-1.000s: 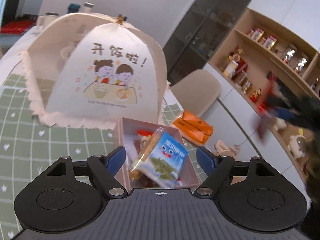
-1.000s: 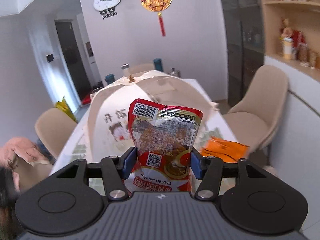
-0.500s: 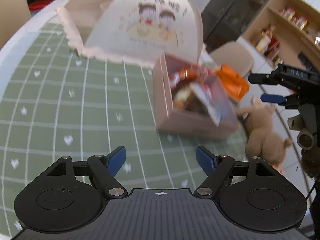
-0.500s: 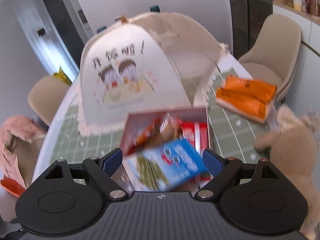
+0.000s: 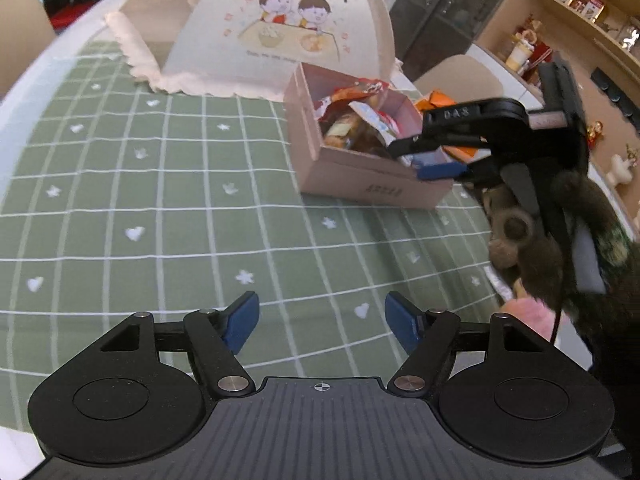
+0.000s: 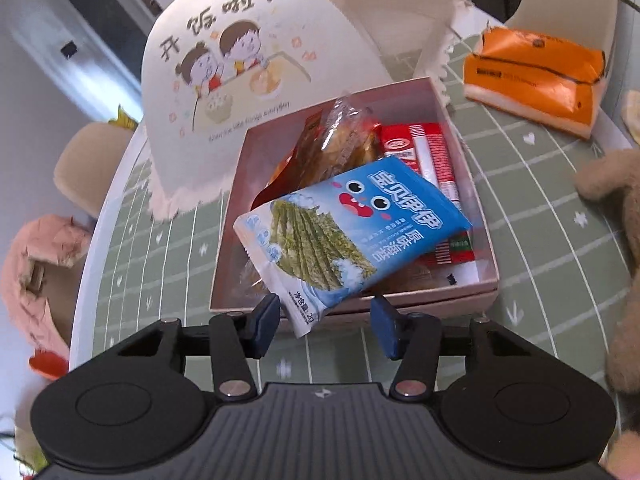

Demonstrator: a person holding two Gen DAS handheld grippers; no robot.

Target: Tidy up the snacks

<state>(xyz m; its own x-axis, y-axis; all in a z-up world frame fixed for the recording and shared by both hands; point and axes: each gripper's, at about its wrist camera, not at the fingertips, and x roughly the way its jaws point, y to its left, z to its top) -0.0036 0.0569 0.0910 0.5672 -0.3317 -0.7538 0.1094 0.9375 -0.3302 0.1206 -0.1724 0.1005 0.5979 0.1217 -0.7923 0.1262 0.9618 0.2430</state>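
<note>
Snacks sit in the pink cardboard box [image 6: 476, 216] on the green grid tablecloth [image 5: 160, 200], just in front of the white mesh food cover [image 6: 240, 60]. Contents visible from the right wrist view: blue seaweed packet [image 6: 352, 228] on top, tilted, its lower corner hanging over the near wall of the box; red wafer packet [image 6: 432, 160] along the right side; clear-wrapped brownish snack [image 6: 340, 136] leaning toward the back; more wrappers underneath, not identifiable.

Right gripper [image 6: 324, 320]: jaws spread, holding nothing. It hovers at the near wall of the box; the overhanging corner of the seaweed packet lies between the fingers but no pad appears to touch it.

Left gripper [image 5: 322, 324]: jaws spread, holding nothing, over bare tablecloth, well apart from the box.

Progress, judged: late stage. No loose snack packet shows on the tablecloth in either view. Off-box items: orange tissue pack [image 6: 536, 76] to the right of the cover and brown plush toy [image 6: 616, 200] at the right table edge; neither reads as a snack.

Left to do, judged: seat the seaweed packet fully inside the box, since it overhangs and could slide out. Possibly level the pile.
</note>
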